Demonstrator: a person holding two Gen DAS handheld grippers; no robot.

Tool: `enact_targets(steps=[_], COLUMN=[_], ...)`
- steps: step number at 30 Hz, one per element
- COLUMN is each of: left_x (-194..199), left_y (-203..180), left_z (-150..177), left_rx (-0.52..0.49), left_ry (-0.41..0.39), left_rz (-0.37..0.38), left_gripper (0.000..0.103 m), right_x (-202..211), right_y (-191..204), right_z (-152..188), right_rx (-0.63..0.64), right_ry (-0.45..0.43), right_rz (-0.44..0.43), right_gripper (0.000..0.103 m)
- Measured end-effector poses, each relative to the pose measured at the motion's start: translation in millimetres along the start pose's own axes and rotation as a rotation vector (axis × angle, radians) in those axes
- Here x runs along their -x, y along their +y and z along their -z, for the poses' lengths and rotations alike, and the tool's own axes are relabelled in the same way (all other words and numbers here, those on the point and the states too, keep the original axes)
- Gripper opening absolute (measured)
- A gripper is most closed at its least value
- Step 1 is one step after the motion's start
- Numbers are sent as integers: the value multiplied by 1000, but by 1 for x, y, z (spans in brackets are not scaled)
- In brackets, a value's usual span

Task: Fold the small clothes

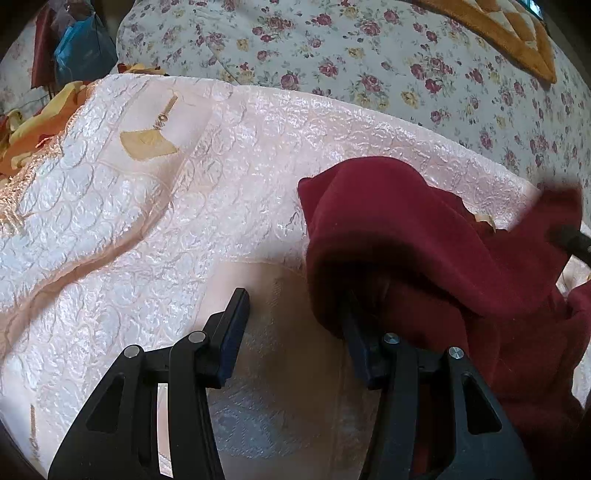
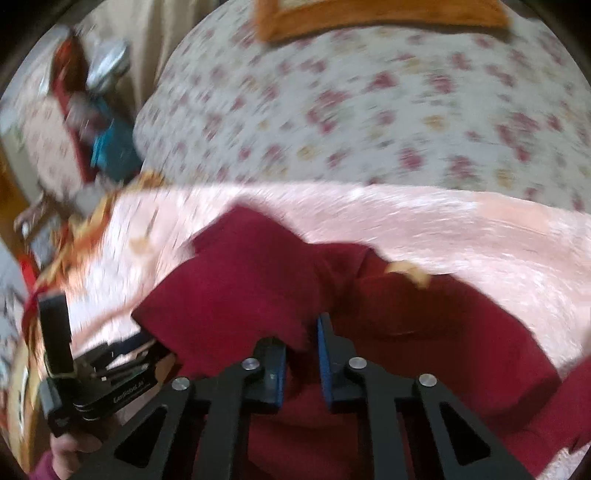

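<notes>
The left wrist camera sits just behind its own fingers (image 1: 236, 314) and looks steeply down and forward, very close over the pale pink quilted cover (image 1: 155, 206), with the floral bedspread (image 1: 369, 66) rising beyond. The right wrist camera looks the same way from just behind its fingers (image 2: 325, 354), equally near, though its picture is smeared by blur. Both views share the dark red garment (image 1: 424, 229), the pink cover, the bedspread and the orange-edged cloth (image 1: 491, 29) at the far top. The right view also catches the left gripper (image 2: 59, 332) at its lower left edge.
</notes>
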State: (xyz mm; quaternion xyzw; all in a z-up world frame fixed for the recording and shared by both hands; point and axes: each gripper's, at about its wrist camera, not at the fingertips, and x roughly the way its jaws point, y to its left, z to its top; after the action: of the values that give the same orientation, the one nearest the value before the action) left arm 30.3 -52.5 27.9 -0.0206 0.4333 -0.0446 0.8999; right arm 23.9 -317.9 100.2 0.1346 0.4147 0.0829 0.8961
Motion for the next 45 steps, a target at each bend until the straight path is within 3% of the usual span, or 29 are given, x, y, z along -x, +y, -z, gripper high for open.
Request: enact_targets(steps=[8, 15, 17, 21, 24, 26, 28, 29, 30, 37, 39, 41, 43, 45], left_x=[1, 3, 3, 11, 25, 32, 35, 35, 32, -4, -10, -16, -18, -5], left_y=[-5, -12, -17, -12, 1, 4, 4, 4, 3, -7, -6, -6, -4, 5], left_z=[0, 1, 3, 6, 8, 10, 10, 10, 9, -1, -8, -10, -13, -19], left_rx=[-17, -56, -84, -95, -68, -74, -68, -59, -46, -10, 15, 22, 54, 71], left_ry=[-18, -11, -1, 29, 37, 49, 54, 55, 61, 93, 83, 88, 99, 48], left_rz=[10, 83, 73, 96, 142, 180, 223, 251, 269, 233, 247, 255, 301, 259], left_gripper=[50, 50, 50, 50, 50, 50, 51, 61, 67, 70, 64, 27, 13, 7], right_x=[23, 32, 30, 24, 39, 47, 51, 50, 47, -7, -22, -30, -39, -46], right_y=[-65, -100, -109, -122, -106, -86, -56, -43, -22, 57, 64, 62, 52, 42], right_z=[11, 25, 30, 45, 43, 36, 25, 20, 13, -4, -5, -8, -7, -3], right_rx=[-133, -140, -132, -206, -162, -124, -73, -49, -12, 94, 98, 85, 66, 43], right_ry=[-1, -1, 18, 109, 92, 74, 64, 61, 58, 129, 146, 152, 158, 170], right_rz=[80, 205, 255, 201, 198, 150, 88, 59, 11, -120, -111, -109, -89, -58], right_gripper=[9, 7, 7, 9, 11, 12, 33, 52, 58, 58, 58, 58, 58, 58])
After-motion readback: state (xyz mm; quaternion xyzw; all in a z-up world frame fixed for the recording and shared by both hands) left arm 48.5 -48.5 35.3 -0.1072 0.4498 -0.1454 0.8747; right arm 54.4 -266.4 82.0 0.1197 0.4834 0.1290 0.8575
